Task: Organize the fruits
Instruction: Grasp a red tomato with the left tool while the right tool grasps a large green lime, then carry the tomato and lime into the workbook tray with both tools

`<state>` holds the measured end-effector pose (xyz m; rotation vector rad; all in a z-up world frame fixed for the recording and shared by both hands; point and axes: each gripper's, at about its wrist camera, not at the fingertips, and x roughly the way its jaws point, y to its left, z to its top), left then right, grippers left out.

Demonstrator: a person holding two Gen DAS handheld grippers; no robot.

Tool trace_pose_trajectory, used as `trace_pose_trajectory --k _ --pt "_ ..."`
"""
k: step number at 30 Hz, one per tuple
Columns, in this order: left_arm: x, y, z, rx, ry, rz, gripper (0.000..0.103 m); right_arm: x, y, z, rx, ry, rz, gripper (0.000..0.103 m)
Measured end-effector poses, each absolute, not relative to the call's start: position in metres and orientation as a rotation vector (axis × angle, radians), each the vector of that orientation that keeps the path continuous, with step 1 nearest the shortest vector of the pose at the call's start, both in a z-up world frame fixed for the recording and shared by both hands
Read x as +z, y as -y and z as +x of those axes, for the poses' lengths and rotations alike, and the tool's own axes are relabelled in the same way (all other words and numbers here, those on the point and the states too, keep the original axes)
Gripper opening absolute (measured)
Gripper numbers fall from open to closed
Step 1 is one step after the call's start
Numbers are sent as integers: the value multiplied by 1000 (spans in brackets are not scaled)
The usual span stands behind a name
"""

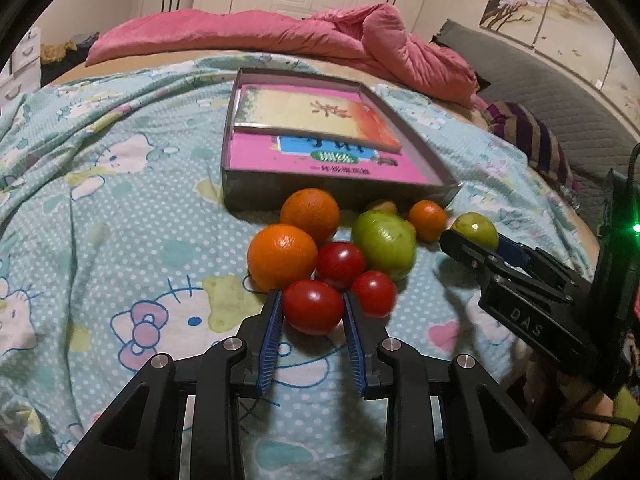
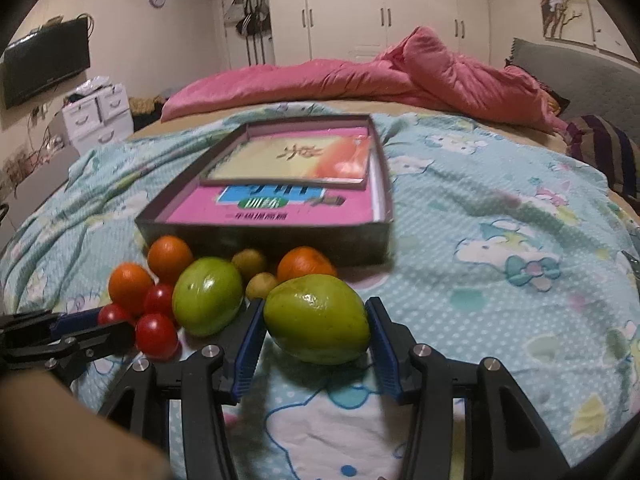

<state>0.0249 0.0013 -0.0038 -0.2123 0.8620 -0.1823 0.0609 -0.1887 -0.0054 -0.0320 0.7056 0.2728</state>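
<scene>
On the bed, fruit lies heaped just near the box (image 1: pixel 240 196), none inside yet. Left gripper (image 1: pixel 313 312) pinches a tomato (image 1: pixel 313 306); right gripper (image 2: pixel 316 320) clasps a green fruit (image 2: pixel 316 318).

Oranges (image 1: pixel 282 257), red tomatoes (image 1: pixel 313 306), green fruits (image 2: pixel 317 319) — clustered beside box

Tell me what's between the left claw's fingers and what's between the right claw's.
Left wrist view: a red tomato between the left claw. Right wrist view: a green fruit between the right claw.
</scene>
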Motion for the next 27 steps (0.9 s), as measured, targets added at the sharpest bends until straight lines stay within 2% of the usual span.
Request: trace_pose_trajectory --k 14,27 --pt "31 -8 71 -131 -809 -205 31 22 188 91 287 -639 -1 50" --pt "23 -7 140 -94 -853 -140 31 18 172 142 316 -678 -10 50"
